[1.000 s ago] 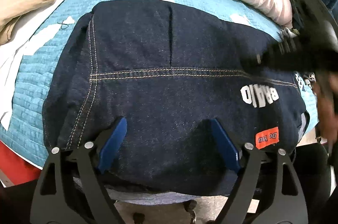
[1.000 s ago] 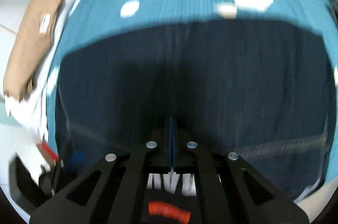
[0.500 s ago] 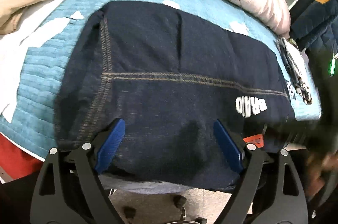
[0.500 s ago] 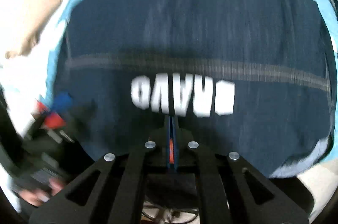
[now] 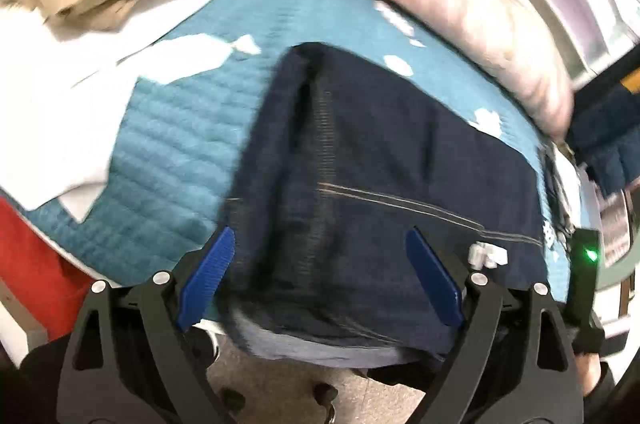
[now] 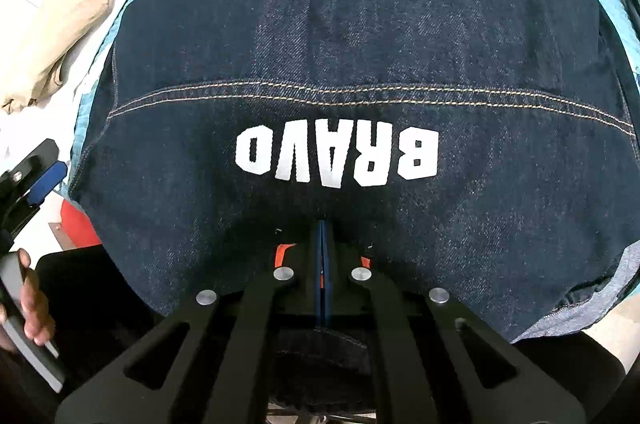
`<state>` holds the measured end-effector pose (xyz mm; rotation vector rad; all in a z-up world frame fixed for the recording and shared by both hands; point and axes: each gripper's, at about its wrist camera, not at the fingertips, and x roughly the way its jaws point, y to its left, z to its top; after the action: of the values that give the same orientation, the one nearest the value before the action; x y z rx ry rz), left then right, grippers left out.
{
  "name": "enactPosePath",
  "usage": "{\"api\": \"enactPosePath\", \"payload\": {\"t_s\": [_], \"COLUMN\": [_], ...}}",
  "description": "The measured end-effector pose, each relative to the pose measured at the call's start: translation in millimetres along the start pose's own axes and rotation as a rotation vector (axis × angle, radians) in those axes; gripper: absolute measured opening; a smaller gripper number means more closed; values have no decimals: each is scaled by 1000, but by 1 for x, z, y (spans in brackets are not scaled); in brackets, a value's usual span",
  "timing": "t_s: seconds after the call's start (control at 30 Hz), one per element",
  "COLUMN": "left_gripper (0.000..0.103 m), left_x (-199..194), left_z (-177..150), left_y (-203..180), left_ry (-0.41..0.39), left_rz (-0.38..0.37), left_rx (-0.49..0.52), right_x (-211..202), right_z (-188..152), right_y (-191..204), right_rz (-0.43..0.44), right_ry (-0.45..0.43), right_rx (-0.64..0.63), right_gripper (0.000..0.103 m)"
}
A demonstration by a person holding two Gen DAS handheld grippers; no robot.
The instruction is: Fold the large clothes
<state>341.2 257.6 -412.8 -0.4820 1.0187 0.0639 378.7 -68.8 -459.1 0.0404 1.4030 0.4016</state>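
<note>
Left gripper (image 5: 316, 280): blue pads spread wide, holding nothing, poised at the 6 o'clock edge of the folded denim garment (image 5: 384, 184), which lies on the teal quilted bed cover (image 5: 176, 152) and runs away toward 12 o'clock, its long axis stretching from 9 to 3 o'clock in the right wrist view. Right gripper (image 6: 322, 276): fingers pressed together at the garment's near hem, just below the white "BRAVO" lettering (image 6: 336, 154); whether cloth is pinched between them cannot be told, though this gripper appears the nearer to the fabric edge.
</note>
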Motion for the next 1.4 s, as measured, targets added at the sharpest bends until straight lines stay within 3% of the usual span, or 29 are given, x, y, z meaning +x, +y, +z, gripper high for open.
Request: {"api": "enactPosePath", "payload": {"t_s": [0.2,0.47,0.53,0.8,0.87,1.0,1.1,1.27,1.4], "left_gripper": [88,88,77,58,32,32,40,40,40], "left_x": [23,28,24,28,28,27,30,25,15], "left_z": [-5,-10,-10,-12,-13,-13,-13,-15,-22], "left_y": [21,20,18,20,24,22,28,17,21], "left_ry": [71,64,25,67,79,97,100,111,136], "left_rz": [66,37,0,-20,-88,-97,-108,-51,-95], "left_rx": [-6,-12,-13,-27,-58,-73,-134,-101,-143], "right_x": [-2,-2,-2,-3,-3,-3,-3,-9,-15], "right_z": [-2,0,0,1,0,1,1,-2,-7], "right_y": [-2,-3,-4,-4,-4,-5,-5,-5,-6], "right_rz": [8,19,21,27,29,30,32,34,44], "right_ry": [-3,-5,-6,-6,-7,-6,-6,-26,-17], "right_rx": [1,9,11,22,22,22,23,42,54], "right_gripper": [0,0,0,0,0,0,0,0,0]}}
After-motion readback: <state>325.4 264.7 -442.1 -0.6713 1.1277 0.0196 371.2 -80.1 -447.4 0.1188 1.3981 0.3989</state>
